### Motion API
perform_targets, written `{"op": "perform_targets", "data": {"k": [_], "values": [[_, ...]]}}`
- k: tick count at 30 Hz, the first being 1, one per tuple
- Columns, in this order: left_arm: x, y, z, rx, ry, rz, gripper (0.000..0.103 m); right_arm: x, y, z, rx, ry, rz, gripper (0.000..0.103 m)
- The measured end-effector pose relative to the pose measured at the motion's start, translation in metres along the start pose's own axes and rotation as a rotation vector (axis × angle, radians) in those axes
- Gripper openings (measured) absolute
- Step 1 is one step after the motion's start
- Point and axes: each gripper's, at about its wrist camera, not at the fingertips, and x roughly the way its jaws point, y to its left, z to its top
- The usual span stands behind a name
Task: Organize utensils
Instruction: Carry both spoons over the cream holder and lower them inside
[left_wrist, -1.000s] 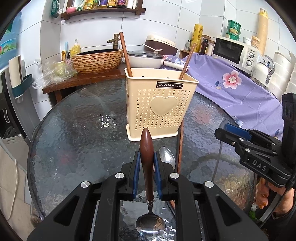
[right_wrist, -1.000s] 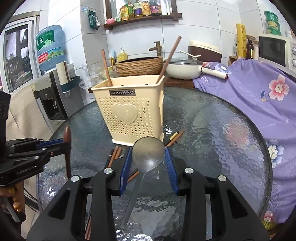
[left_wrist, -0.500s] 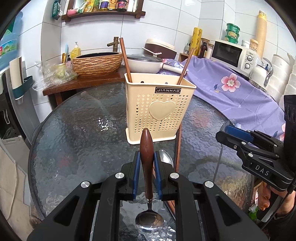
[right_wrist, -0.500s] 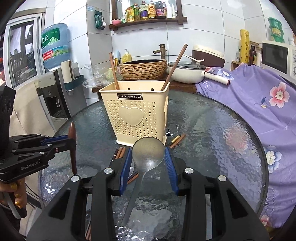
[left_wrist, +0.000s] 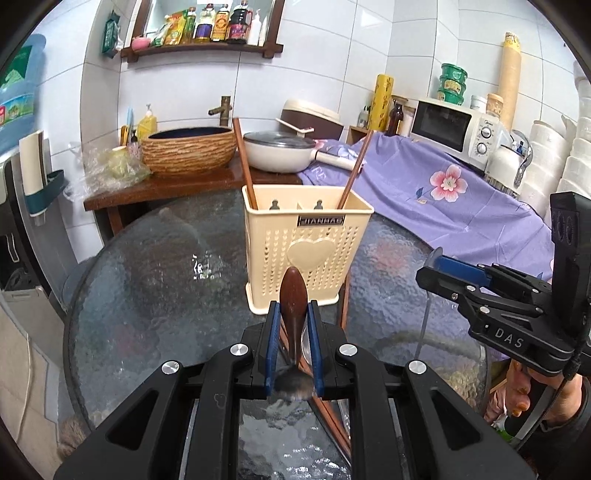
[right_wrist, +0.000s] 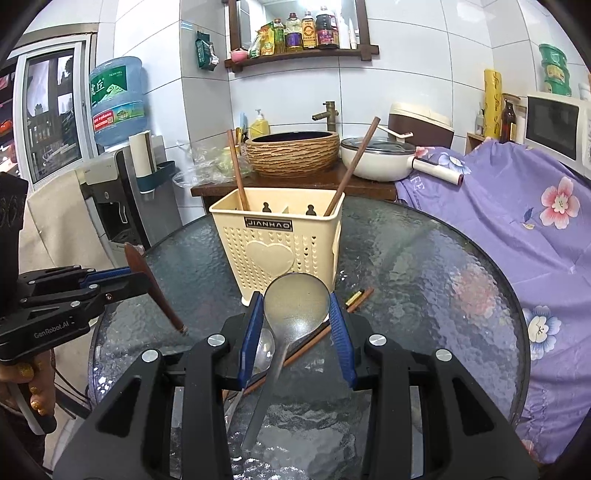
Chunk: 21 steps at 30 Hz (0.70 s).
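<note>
A cream perforated utensil holder (left_wrist: 306, 251) stands on the round glass table (left_wrist: 155, 295), with two brown chopsticks (left_wrist: 244, 166) leaning in it; it also shows in the right wrist view (right_wrist: 284, 243). My left gripper (left_wrist: 292, 325) is shut on a wooden-handled spoon (left_wrist: 293, 295), handle up, bowl tilted toward the camera. It shows at the left of the right wrist view (right_wrist: 140, 280). My right gripper (right_wrist: 296, 314) is shut on a metal spoon (right_wrist: 295, 306), bowl up, and appears at the right of the left wrist view (left_wrist: 439, 269).
Loose chopsticks (right_wrist: 332, 325) and another metal spoon (right_wrist: 264, 350) lie on the glass below my grippers. Behind the table stand a wooden counter with a woven basin (right_wrist: 291, 151) and a white pan (right_wrist: 376, 158). A purple flowered cloth (right_wrist: 524, 229) covers the right side.
Both grippers have risen and drawn back from the holder. The left gripper's spoon has tilted, its bowl swinging up toward the camera.
</note>
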Motion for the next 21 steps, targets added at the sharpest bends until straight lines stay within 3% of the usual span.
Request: {"op": "perform_targets", "data": {"k": [10, 21], "values": [[-0.022, -0.01, 0.042, 0.052, -0.084, -0.013, 0.014, -0.01, 0.0, 0.046, -0.03, -0.054, -0.003, 0.037], [-0.041, -0.016, 0.143, 0.04, -0.256, 0.046, 0.014, -0.007, 0.002, 0.153, -0.06, -0.206, -0.083, 0.037]]}}
